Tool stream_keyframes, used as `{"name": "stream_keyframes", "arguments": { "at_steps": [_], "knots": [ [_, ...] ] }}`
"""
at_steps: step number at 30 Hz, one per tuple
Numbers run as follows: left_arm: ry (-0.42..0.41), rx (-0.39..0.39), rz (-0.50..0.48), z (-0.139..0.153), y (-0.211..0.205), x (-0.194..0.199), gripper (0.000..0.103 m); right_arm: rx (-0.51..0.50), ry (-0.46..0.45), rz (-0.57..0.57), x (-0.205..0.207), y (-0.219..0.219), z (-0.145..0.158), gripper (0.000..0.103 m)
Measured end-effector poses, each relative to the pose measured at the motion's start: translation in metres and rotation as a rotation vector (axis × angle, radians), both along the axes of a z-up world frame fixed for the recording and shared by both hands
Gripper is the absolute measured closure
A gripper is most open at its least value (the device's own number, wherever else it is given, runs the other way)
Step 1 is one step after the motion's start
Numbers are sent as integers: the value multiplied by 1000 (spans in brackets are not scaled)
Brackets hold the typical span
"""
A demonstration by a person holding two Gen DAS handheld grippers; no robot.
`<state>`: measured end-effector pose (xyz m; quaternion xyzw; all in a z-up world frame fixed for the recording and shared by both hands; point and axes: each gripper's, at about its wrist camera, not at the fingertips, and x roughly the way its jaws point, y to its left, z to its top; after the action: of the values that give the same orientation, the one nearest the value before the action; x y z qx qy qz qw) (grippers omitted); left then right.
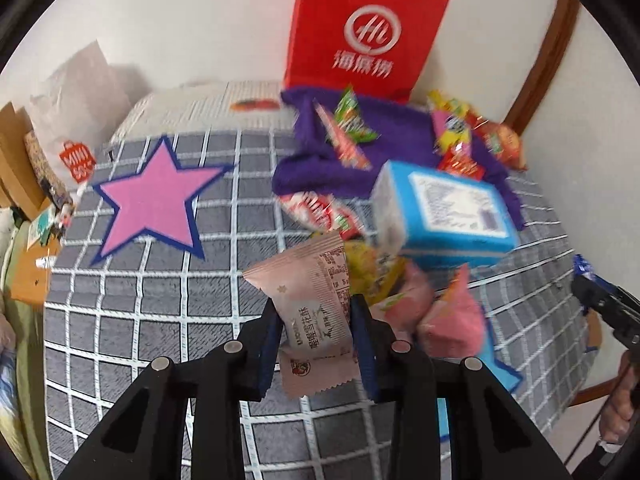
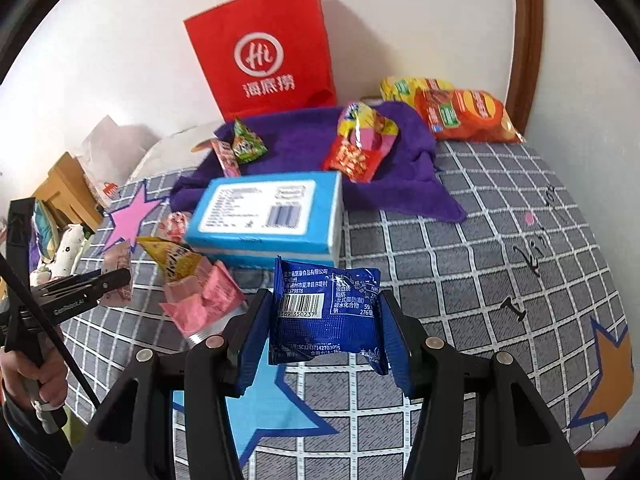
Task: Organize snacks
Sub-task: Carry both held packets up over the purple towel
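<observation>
- The left gripper (image 1: pixel 316 334) pinches a pale pink snack packet (image 1: pixel 316 312) between its pads, lifted off the bed.
- The right gripper (image 2: pixel 324 320) clamps a dark blue snack packet (image 2: pixel 326 314) likewise.
- Ahead of both jaws: a blue box (image 2: pixel 266 214), loose snacks on a purple towel (image 2: pixel 304 140), and a red paper bag (image 2: pixel 262 50) beyond (perhaps the destination).
- Judging by the scatter, most sorting remains.

Red paper bag (image 2: pixel 264 52): white "Hi" logo, "海底捞" under it. Blue snack packet (image 2: pixel 326 314): barcode digits "350237", "SC12437142703..." (rest unreadable), "食品有限公司". Pink packet (image 1: pixel 316 316): "雪花酥". White bag (image 1: pixel 76 120): red "MINI SO" tag. Left gripper (image 2: pixel 120 278) arm: "GenRobot.AI".
</observation>
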<state>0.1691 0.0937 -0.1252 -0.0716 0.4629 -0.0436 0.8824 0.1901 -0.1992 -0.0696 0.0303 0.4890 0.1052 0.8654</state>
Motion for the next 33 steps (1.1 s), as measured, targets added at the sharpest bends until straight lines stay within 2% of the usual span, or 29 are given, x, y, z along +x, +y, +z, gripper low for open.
{"name": "stream_keyframes", "arguments": {
  "at_steps": [7,11,18,33],
  "knots": [
    [-92,-27,-72,44,-23,-5,71,3,-50,28,-1,8,34,50],
    [-128,-46,-105,62,-33,3,71,-2,-82,34,8,11,52,50],
    [-169,-27,-129,85,-50,26,71,-19,-130,50,36,19,75,50],
    [-183,-27,-120,90,-49,96,71,-1,-173,102,102,42,67,50]
  ]
}}
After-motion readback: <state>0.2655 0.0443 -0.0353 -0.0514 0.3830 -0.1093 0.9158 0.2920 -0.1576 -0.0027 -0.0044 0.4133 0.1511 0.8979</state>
